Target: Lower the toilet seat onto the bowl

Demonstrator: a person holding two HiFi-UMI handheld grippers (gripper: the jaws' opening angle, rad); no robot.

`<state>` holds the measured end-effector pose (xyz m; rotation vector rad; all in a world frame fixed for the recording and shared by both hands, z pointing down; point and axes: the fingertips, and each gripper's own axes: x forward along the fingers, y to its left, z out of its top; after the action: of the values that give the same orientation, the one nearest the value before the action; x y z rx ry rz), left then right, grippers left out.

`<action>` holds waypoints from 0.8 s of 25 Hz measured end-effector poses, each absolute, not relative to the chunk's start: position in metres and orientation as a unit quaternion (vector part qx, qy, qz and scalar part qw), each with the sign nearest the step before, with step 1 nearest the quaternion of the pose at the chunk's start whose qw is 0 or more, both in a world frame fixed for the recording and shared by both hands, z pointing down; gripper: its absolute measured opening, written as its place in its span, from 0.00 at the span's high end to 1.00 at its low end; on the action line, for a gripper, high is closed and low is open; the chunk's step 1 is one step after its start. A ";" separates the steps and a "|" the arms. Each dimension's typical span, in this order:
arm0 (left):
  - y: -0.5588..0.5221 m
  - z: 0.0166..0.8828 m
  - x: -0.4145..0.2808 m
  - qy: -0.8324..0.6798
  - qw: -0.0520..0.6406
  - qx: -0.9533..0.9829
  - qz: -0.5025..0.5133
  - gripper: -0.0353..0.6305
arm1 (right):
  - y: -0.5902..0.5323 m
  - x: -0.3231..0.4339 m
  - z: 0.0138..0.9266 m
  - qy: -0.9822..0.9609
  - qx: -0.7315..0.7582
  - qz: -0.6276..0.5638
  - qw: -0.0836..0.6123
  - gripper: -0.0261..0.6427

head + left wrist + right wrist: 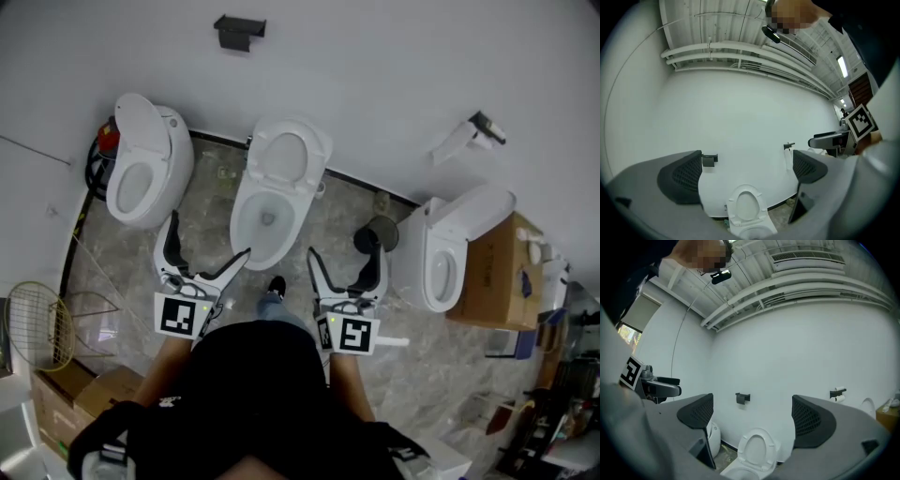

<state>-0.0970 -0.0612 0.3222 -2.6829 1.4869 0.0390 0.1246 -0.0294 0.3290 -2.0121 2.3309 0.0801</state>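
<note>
A toilet (145,167) stands far left against the wall. The left gripper (208,240) hangs with its jaws spread wide and empty, just short of the middle bowl (265,223). The toilet seat (282,159) stands raised, leaning back toward the wall. The right gripper (347,257) hovers beside the bowl, jaws likewise apart, holding nothing. Another toilet (450,253) sits farther right.

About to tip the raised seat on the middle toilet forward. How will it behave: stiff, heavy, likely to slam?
The toilet seat looks like a rigid white plastic ring, so it should probably pivot as one piece rather than flex. It stands raised behind the bowl; once past upright it may drop quickly. Its glossy surface could be slippery under a push.
</note>
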 end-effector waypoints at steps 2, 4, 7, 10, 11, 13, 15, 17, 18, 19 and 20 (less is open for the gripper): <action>-0.081 0.320 -0.079 0.484 0.035 -0.874 0.012 0.07 | -0.049 0.139 0.329 0.760 -0.649 0.021 0.030 0.21; -0.097 0.319 -0.063 0.486 0.028 -0.874 0.012 0.07 | -0.066 0.153 0.331 0.762 -0.647 0.015 0.028 0.21; -0.119 0.317 -0.040 0.488 0.057 -0.871 -0.005 0.07 | -0.089 0.170 0.334 0.765 -0.643 0.007 0.029 0.21; -0.133 0.318 -0.018 0.483 0.092 -0.870 -0.036 0.07 | -0.108 0.182 0.339 0.767 -0.641 -0.004 0.029 0.21; -0.137 0.321 -0.013 0.481 0.085 -0.872 -0.039 0.07 | -0.113 0.186 0.341 0.768 -0.640 -0.007 0.028 0.21; -0.147 0.324 -0.008 0.480 0.066 -0.874 -0.037 0.07 | -0.122 0.191 0.345 0.768 -0.640 -0.014 0.028 0.21; -0.156 0.327 -0.006 0.478 0.060 -0.875 -0.042 0.07 | -0.130 0.193 0.348 0.768 -0.640 -0.017 0.025 0.21; -0.165 0.332 -0.006 0.476 0.060 -0.876 -0.054 0.07 | -0.138 0.194 0.353 0.766 -0.642 -0.020 0.018 0.21; -0.169 0.335 -0.007 0.475 0.056 -0.877 -0.057 0.07 | -0.142 0.195 0.356 0.764 -0.644 -0.020 0.015 0.21; -0.172 0.339 -0.009 0.473 0.052 -0.878 -0.059 0.07 | -0.146 0.195 0.358 0.762 -0.647 -0.019 0.012 0.21; -0.176 0.342 -0.010 0.471 0.047 -0.879 -0.060 0.07 | -0.148 0.196 0.360 0.760 -0.650 -0.017 0.010 0.21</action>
<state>-0.0100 -0.1762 0.3422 -2.6801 1.4374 -0.1827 0.1955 -0.1484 0.3599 -2.0282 2.3733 -0.0531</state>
